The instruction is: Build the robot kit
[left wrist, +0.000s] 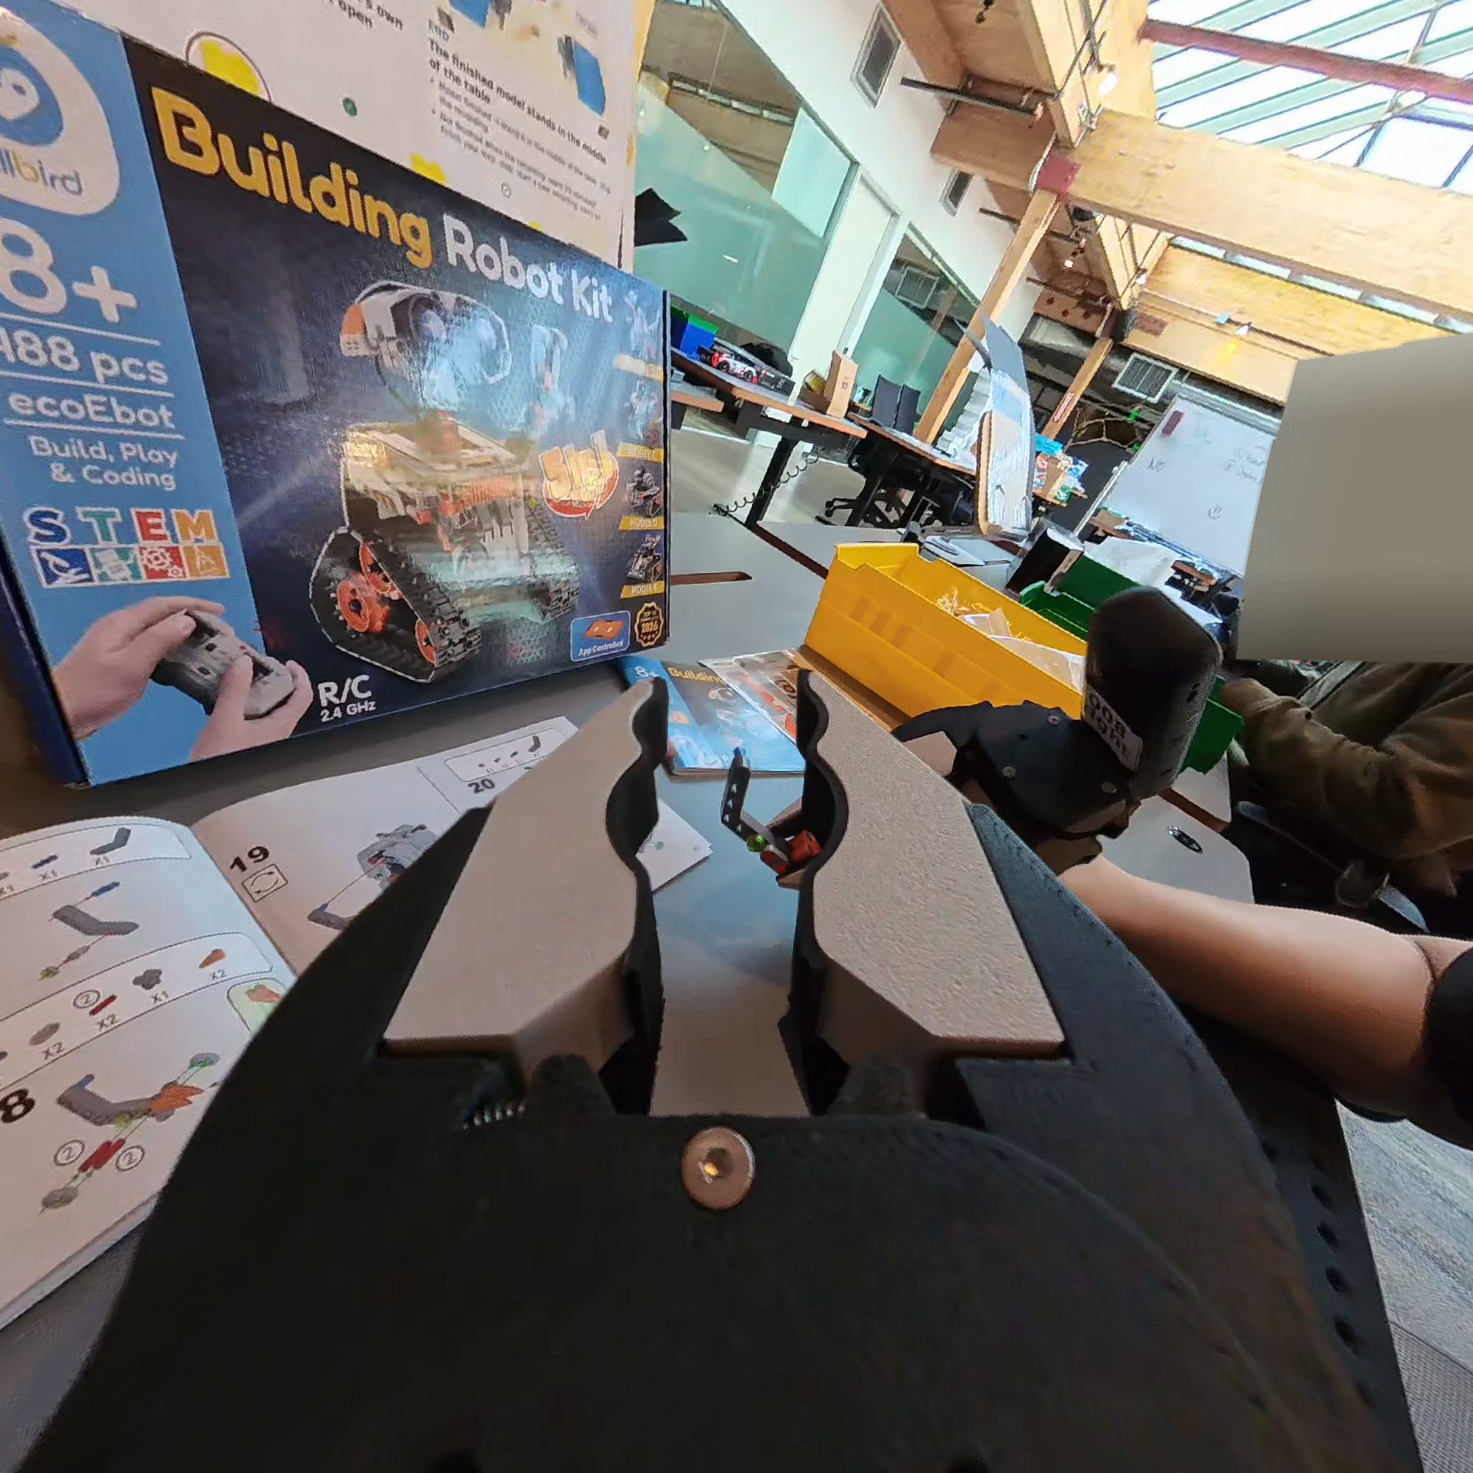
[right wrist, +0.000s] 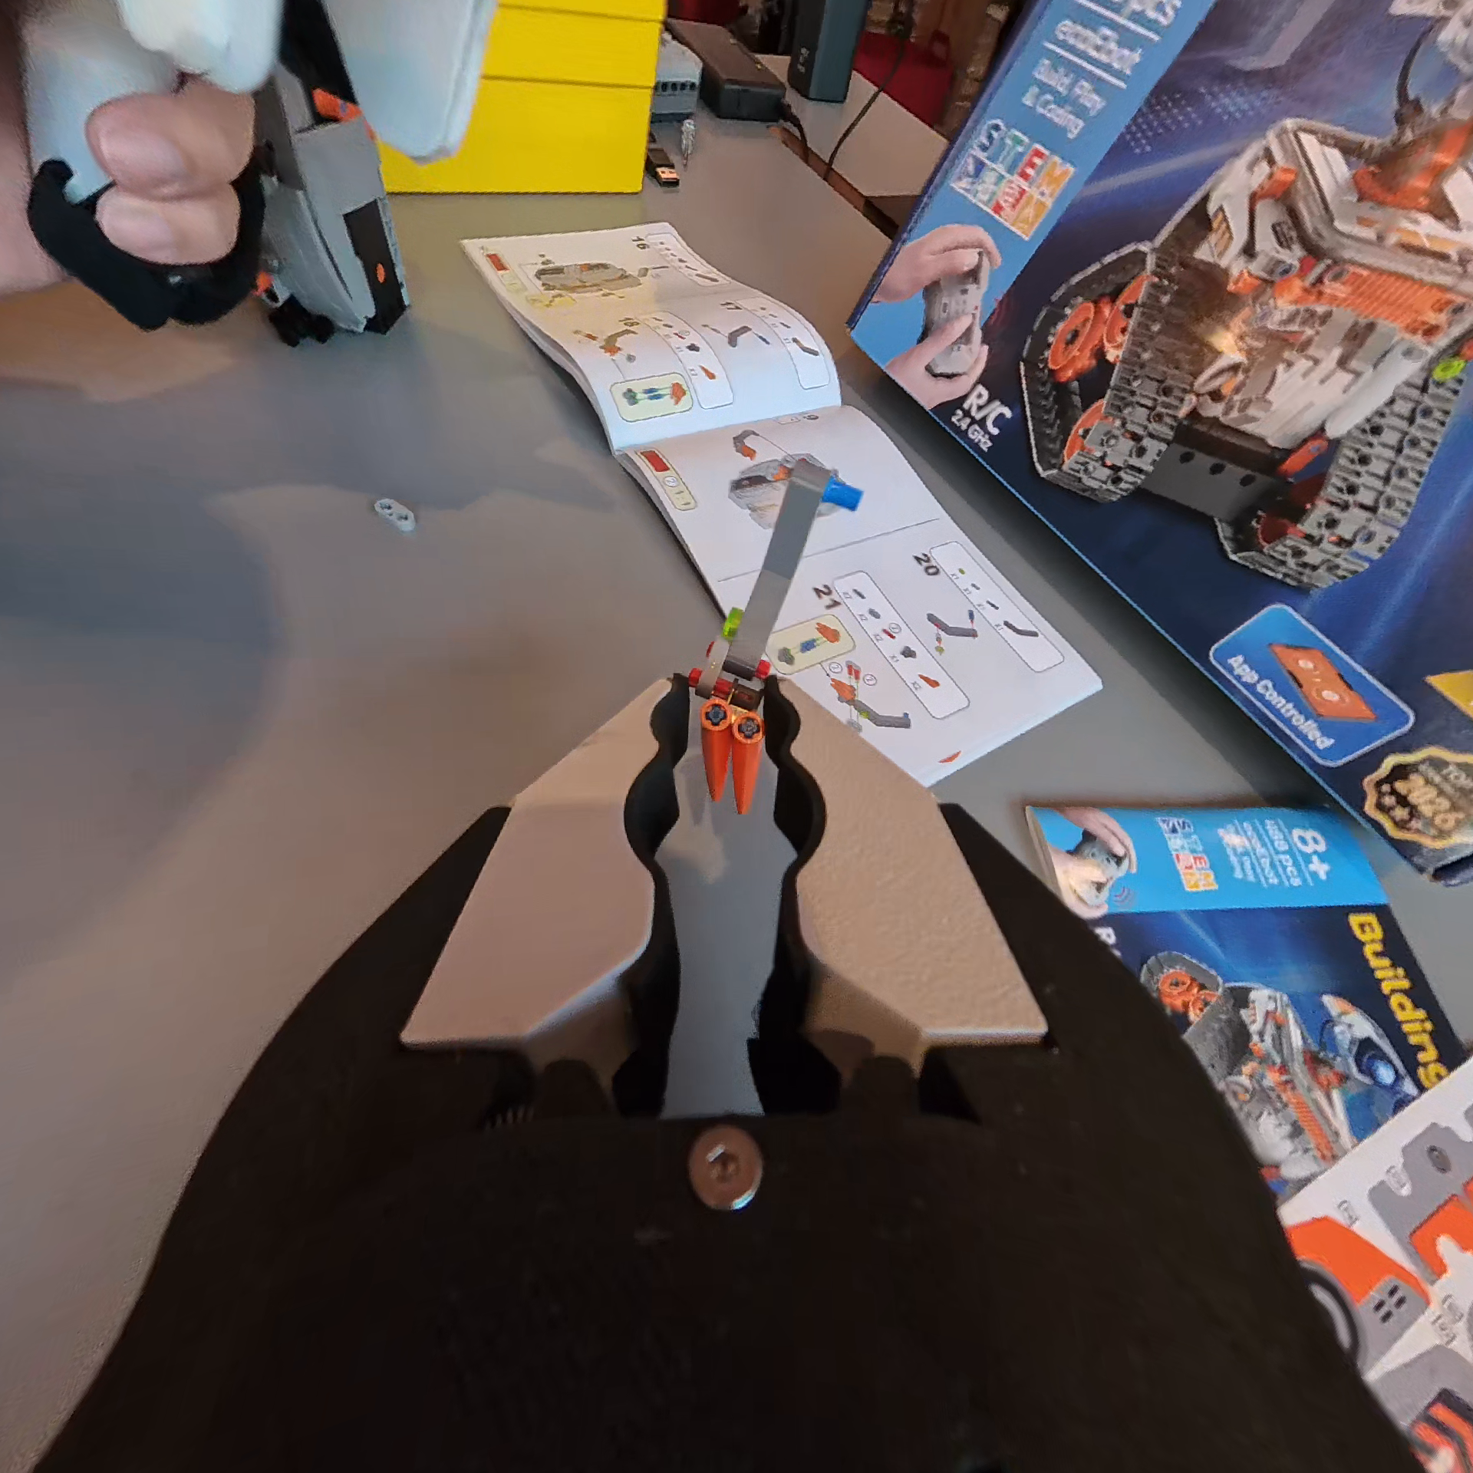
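My right gripper [right wrist: 724,697] is shut on a small brick assembly [right wrist: 777,558]. It has a grey beam with a blue pin at the far end, a green pin, red pins and two orange claws that point back between the fingers. It is held above the open instruction booklet [right wrist: 797,494] on the grey table [right wrist: 319,717]. My left gripper [left wrist: 729,701] is open and empty, a little above the table. The assembly [left wrist: 737,797] shows just beyond its tips, with the right gripper's black body [left wrist: 1036,757] to the right.
The kit's box [left wrist: 319,398] stands behind the booklet [left wrist: 119,996]. A yellow bin [left wrist: 917,630] and a green bin [left wrist: 1116,582] sit at the back right. A second booklet [right wrist: 1235,956], a sticker sheet [right wrist: 1395,1275], a loose grey piece [right wrist: 394,514] and a grey brick model [right wrist: 335,223] are on the table. My hands' fingertips stand some 12 centimetres from each other.
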A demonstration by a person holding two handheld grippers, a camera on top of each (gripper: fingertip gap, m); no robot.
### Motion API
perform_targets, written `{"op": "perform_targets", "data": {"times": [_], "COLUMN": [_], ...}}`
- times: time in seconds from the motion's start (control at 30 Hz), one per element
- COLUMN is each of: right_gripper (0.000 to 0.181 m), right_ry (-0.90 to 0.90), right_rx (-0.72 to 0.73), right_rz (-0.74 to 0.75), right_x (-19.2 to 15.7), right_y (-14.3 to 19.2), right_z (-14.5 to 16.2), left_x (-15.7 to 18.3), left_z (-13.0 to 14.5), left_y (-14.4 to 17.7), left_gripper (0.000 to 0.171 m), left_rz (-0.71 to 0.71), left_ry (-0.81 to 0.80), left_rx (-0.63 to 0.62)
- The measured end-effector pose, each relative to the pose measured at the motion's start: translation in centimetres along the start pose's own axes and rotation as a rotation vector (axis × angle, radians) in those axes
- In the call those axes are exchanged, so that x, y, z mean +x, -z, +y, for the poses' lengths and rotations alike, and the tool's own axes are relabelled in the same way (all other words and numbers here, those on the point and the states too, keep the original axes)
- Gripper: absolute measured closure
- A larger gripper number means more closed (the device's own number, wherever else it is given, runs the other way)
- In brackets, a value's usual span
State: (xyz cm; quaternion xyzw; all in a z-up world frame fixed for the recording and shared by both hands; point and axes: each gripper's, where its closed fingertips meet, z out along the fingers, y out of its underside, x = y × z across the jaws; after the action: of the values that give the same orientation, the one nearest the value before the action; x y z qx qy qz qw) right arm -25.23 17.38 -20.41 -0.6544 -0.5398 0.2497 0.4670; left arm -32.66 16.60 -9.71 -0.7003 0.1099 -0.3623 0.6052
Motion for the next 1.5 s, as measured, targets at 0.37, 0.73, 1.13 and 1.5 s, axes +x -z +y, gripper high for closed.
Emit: {"op": "perform_targets", "data": {"times": [0.37, 0.73, 1.13, 1.5], "right_gripper": [0.163, 0.162, 0.158, 0.16], "right_ry": [0.169, 0.245, 0.183, 0.116], "right_rx": [0.052, 0.12, 0.043, 0.053], "right_rz": [0.047, -0.031, 0.092, 0.011], "right_x": [-0.4, -2.5, -1.9, -2.3], "right_y": [0.5, 0.8, 0.2, 0.4], "right_z": [-1.3, -2.4, -2.0, -1.8], "left_x": [1.2, 3.3, 2.4, 2.9], "left_z": [7.5, 9.9, 10.0, 10.0], "left_y": [-3.2, -3.9, -4.1, -3.9], "left_gripper": [0.141, 0.166, 0.166, 0.166], "left_rz": [0.182, 0.354, 0.225, 0.257], "left_ry": [0.314, 0.543, 0.592, 0.543], "left_rx": [-0.248, -0.338, -0.239, -0.301]}}
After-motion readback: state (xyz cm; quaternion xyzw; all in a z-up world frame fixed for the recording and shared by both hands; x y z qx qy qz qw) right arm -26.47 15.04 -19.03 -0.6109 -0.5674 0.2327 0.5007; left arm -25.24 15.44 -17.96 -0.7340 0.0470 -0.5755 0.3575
